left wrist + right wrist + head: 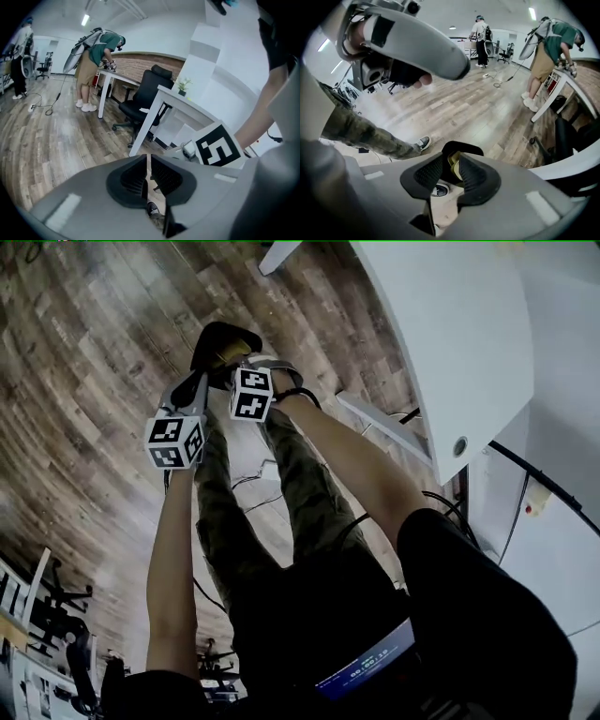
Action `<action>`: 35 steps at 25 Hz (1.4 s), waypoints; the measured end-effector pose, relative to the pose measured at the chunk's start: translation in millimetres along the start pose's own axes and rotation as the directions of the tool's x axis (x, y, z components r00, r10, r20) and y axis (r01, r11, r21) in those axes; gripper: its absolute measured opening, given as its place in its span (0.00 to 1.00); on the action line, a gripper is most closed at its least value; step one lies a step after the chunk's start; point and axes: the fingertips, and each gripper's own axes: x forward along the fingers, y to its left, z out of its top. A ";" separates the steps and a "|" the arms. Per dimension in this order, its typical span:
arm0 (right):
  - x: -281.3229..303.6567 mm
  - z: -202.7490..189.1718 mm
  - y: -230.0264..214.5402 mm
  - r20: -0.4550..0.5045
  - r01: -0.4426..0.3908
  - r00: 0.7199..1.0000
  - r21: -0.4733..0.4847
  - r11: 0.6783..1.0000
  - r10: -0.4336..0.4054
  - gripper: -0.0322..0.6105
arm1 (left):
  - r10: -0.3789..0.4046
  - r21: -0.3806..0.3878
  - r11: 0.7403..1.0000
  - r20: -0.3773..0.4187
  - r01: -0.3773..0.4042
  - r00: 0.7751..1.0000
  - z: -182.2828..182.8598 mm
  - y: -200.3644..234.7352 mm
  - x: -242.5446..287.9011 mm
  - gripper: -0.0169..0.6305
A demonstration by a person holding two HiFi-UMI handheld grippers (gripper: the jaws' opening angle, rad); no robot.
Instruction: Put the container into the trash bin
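Progress looks early to middling: the black plastic container with a yellow inside (225, 341) is off the brown wooden plank floor (94, 352), held in the air in front of the person's legs. In the right gripper view the right tool (451, 176) has its ribbed pads closed on the container's edge, with black rim and yellow lining showing between them. The left tool (149, 176) has its pads drawn together to a thin slit with nothing in it. No trash bin appears in any view, so I judge that carrying the container to the bin and releasing it inside is all yet to do.

Readable writing is scarce. The black-and-white square marker cubes (251, 395) carry patterns, not words. A small lit screen at the person's waist (366, 667) shows digits too blurred to read. No brand or label shows on the container or the white table (450, 334).
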 end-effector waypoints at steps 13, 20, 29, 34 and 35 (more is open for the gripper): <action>-169.7 70.8 -15.4 0.199 0.154 0.965 0.101 0.983 -0.171 0.23 | -0.036 0.073 0.997 0.022 0.034 0.999 94.2 -66.0 -64.8 0.03; -250.3 99.6 -25.6 0.329 0.219 0.896 0.259 0.941 -0.299 0.21 | -0.008 0.142 0.990 0.077 -0.003 0.997 142.3 -85.0 -87.7 0.03; -326.7 136.0 -32.6 0.437 0.262 0.776 0.432 0.863 -0.454 0.14 | 0.097 0.220 0.966 0.176 -0.136 0.980 175.9 -84.9 -134.9 0.03; -337.9 147.8 -25.8 0.435 0.275 0.743 0.494 0.825 -0.508 0.12 | 0.071 0.240 0.963 0.226 -0.126 0.972 185.0 -86.3 -159.0 0.03; -339.4 152.7 -25.6 0.430 0.282 0.737 0.506 0.815 -0.521 0.11 | 0.061 0.240 0.963 0.236 -0.119 0.970 189.9 -83.2 -163.4 0.03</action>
